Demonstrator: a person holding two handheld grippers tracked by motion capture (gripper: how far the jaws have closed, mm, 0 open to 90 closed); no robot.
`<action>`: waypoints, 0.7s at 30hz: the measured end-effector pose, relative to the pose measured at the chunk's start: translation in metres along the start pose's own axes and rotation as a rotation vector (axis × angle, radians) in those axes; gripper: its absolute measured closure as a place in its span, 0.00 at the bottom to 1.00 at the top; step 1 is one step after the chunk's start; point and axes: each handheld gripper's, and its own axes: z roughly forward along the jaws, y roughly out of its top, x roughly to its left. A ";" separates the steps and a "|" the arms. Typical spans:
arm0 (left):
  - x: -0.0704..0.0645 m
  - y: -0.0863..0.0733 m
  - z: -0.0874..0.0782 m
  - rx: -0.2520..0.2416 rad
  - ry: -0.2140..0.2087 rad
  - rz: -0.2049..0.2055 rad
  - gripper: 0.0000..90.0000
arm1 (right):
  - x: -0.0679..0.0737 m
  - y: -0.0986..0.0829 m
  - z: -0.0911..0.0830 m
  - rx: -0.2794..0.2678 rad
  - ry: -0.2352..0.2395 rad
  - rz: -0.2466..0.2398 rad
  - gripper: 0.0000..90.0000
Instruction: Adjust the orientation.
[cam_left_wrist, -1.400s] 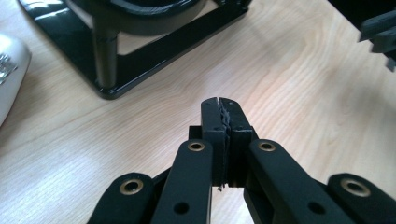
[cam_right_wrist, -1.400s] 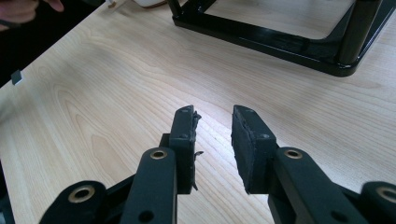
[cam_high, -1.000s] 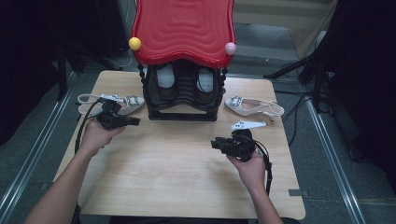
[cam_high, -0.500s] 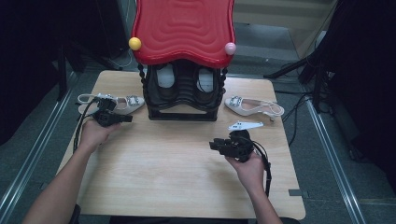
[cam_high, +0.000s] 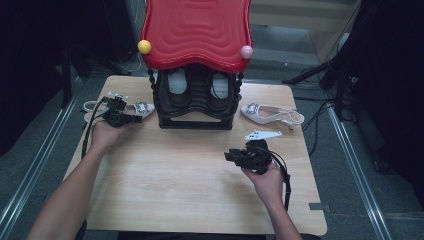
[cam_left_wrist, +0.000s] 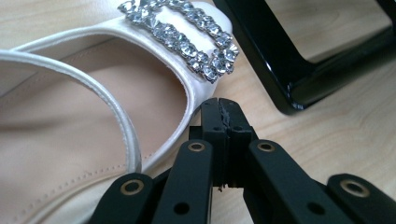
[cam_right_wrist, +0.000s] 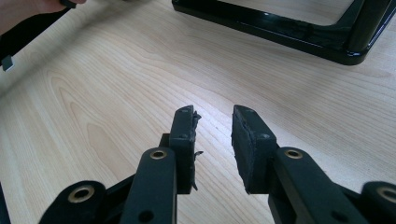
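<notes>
At the left of the frame, the left gripper (cam_left_wrist: 219, 109) is closed beside the white shoe (cam_left_wrist: 93, 107); the right gripper (cam_right_wrist: 212, 123) is open over the surface (cam_high: 175, 170).

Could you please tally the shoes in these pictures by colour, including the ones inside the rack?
White jewelled sandals on the table: 2, left sandal by the left gripper, right sandal
Dark shoes in the black rack: 2, left dark shoe, right dark shoe
Total: 4 shoes
</notes>
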 end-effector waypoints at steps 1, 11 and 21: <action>0.000 0.002 0.002 0.004 0.004 -0.004 1.00 | 0.000 -0.001 0.000 -0.007 -0.001 -0.003 0.79; -0.003 0.022 0.011 0.016 0.003 -0.008 1.00 | -0.002 -0.003 -0.001 -0.008 -0.005 0.010 0.79; -0.013 0.008 -0.012 0.008 -0.062 0.019 1.00 | 0.000 -0.005 -0.002 -0.007 -0.007 0.009 0.79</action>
